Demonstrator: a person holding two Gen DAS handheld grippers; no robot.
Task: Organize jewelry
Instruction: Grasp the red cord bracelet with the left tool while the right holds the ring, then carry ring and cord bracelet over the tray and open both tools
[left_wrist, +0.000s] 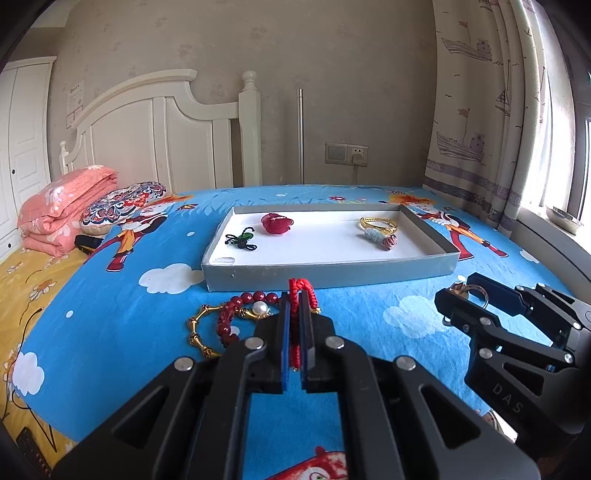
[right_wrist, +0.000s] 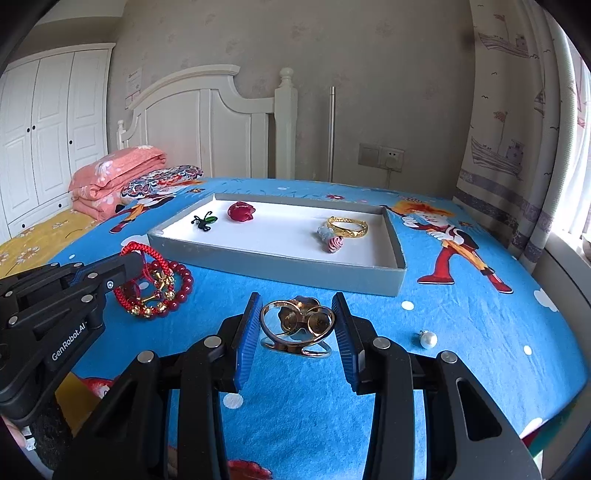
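Red braided cord bracelet (left_wrist: 295, 306): pinched between the blue pads of the left claw (left_wrist: 294, 325), jaws nearly together, its knotted loop standing just above the fingertips. In the right wrist view the cord hangs from that claw at about 9 o'clock, over a heap of other pieces.

Heap beneath it: dark red bead bracelet (right_wrist: 181, 288) and a gold link chain (left_wrist: 197, 332), lying tangled on the blue cartoon bedsheet (right_wrist: 461, 314), just short of the tray.

Gold openwork ring (right_wrist: 297, 326): sits between the pads of the right claw (right_wrist: 297, 332). The jaws stand spread, each pad just beside or touching the ring; whether it is gripped I cannot tell.

Loose pearl pendant (right_wrist: 428, 339): on the sheet at 3 o'clock from the ring, apart from it.

Grey shallow tray (right_wrist: 280, 271): at 12 o'clock from both claws. Holds a black-and-green knot (right_wrist: 204, 220), a red flower piece (right_wrist: 241, 211), a gold bangle (right_wrist: 348, 227) and a small pale charm (right_wrist: 330, 240) touching the bangle.

Step in hand, as judged: lifting pieces off the bed for the tray. The next move calls for raising the cord clear of the beads and chain, which may snag, then carrying it over the near wall to bare white floor.
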